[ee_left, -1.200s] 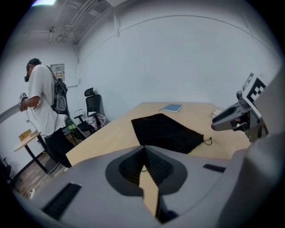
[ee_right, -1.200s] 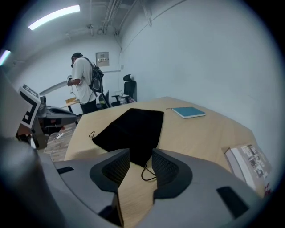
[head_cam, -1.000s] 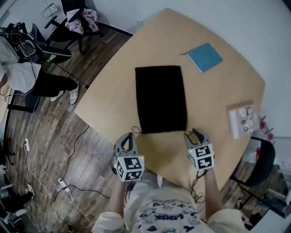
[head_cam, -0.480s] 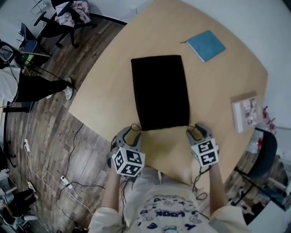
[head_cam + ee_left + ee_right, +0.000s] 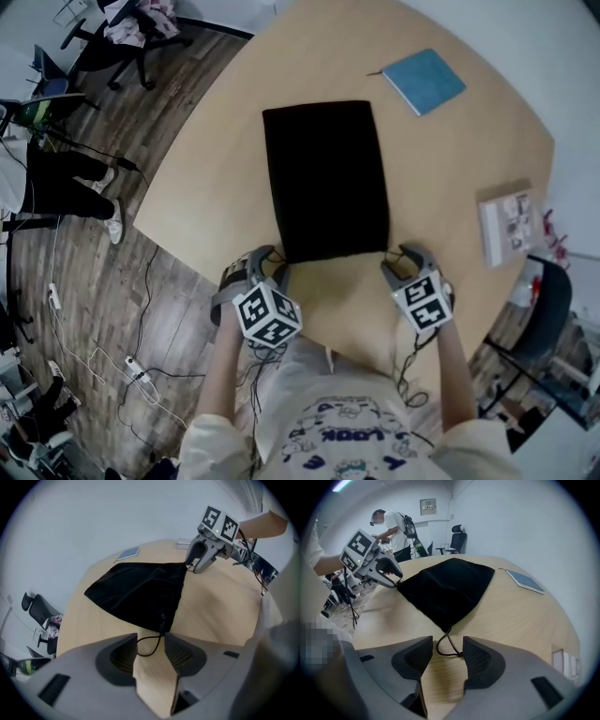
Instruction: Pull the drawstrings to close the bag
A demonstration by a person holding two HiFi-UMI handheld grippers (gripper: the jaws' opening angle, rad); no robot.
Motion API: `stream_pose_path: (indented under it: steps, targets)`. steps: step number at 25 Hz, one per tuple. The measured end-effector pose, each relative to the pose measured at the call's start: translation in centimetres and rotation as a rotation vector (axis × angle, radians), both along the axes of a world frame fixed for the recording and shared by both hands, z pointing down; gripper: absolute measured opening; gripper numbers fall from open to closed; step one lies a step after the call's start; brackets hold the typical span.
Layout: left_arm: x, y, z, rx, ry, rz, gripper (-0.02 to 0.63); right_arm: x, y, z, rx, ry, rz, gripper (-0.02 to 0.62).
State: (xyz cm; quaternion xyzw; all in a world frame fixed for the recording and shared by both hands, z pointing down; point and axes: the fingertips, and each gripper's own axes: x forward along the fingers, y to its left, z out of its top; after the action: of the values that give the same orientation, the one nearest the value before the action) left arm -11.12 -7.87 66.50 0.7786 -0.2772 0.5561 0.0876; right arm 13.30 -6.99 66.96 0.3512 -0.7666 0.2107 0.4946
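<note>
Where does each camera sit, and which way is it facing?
Head view: on the person's head, looking steeply down at the black bag on the table; arms, torso, left gripper, right gripper show.
Left gripper view: on the left gripper, facing the bag and right gripper; own jaws opening, left drawstring loose between them.
Right gripper view: on the right gripper, facing the bag and left gripper; jaws opening, right drawstring between them.
Both gripper views share the bag and table.

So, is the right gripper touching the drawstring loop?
Cannot tell. In the right gripper view the jaws of the right gripper are opening round the drawstring loop, its knot beside one pad; neither gap nor contact shows plainly.
</note>
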Motion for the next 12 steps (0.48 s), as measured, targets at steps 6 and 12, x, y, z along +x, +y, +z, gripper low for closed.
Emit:
stream_pose_path:
  steps: [6,12]
  targets:
    - [0.1,0.3,0.6,-0.073,-0.001,0.03,0.166,-0.1,0.1,0.0,-0.061,-0.042,-0.015,0.187]
    - [0.8,1.7,0.9,-0.099,0.05,-0.013,0.015,-1.0,1.1,0.0,-0.08,-0.045,-0.008,0.045]
